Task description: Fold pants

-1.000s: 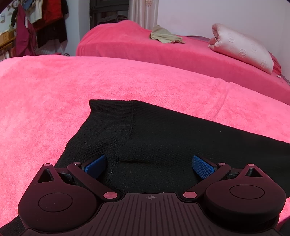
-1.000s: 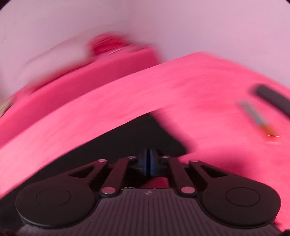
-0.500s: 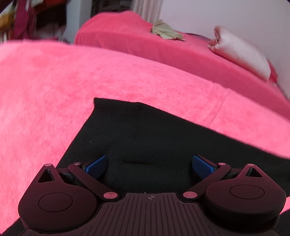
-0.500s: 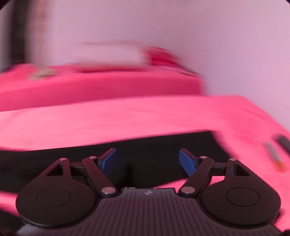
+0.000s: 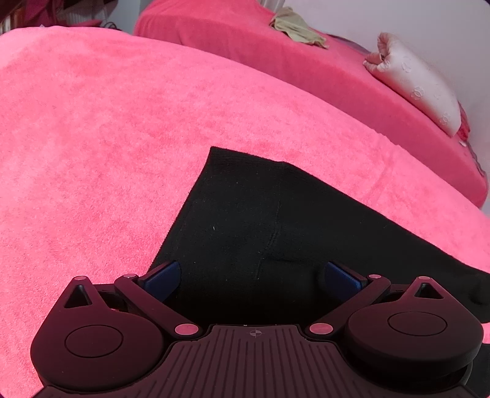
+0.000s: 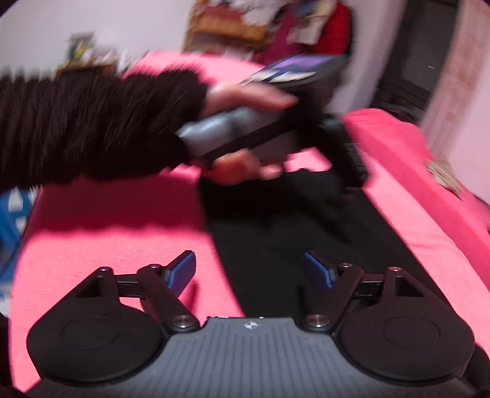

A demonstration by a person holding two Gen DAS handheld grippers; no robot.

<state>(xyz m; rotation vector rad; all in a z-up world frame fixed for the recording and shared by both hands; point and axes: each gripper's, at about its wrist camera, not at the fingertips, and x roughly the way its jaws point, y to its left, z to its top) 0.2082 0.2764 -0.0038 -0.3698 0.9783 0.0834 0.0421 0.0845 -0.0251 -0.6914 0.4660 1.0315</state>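
Black pants [image 5: 275, 220] lie flat on the pink bed cover [image 5: 107, 137]; a corner of them points away in the left wrist view. My left gripper [image 5: 252, 277] is open just above the pants, empty. In the blurred right wrist view the pants [image 6: 291, 238] run away as a long black strip. My right gripper [image 6: 249, 269] is open over their near end, left finger [image 6: 183, 269] over the pink cover. The hand with the left gripper [image 6: 352, 159] shows at the far end of the pants.
A second pink bed [image 5: 306, 67] stands beyond, with a beige cloth [image 5: 294, 29] and a pale pillow [image 5: 419, 82] on it. Clothes and shelves [image 6: 275, 27] line the far wall. A blue object [image 6: 12, 220] sits at the bed's left side.
My right gripper opened from shut and swung round to look along the pants toward the other hand. My left gripper shifted a little over the pants, still open.
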